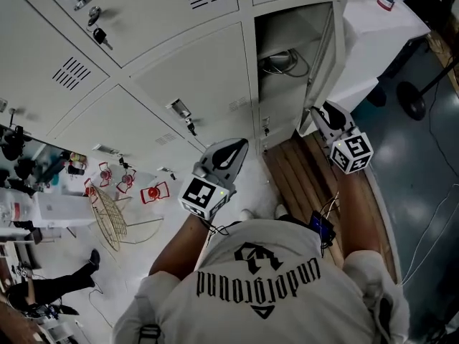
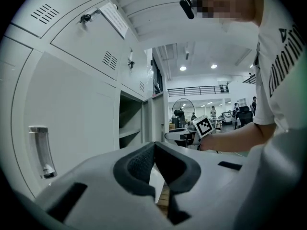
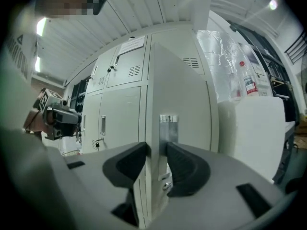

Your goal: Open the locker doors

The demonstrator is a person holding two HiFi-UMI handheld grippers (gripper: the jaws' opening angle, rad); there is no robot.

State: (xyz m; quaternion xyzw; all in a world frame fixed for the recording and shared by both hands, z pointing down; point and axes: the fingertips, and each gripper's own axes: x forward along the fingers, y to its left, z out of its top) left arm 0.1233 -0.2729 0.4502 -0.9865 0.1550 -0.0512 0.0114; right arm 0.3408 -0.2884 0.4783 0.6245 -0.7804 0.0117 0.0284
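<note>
The open door [image 1: 324, 56] sits between the jaws of the right gripper [image 1: 314, 112], with closed lockers [image 1: 193, 77] and the left gripper [image 1: 237, 147] to its left and a table [image 1: 373, 24] to its right.

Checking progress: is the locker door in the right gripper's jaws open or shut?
Open: the door stands swung out, baring the compartment with cables inside.

place: open workshop hall | evidence: metal lockers [image 1: 165, 13], mezzanine railing [image 2: 196, 90], standing fan [image 2: 181, 110]
</note>
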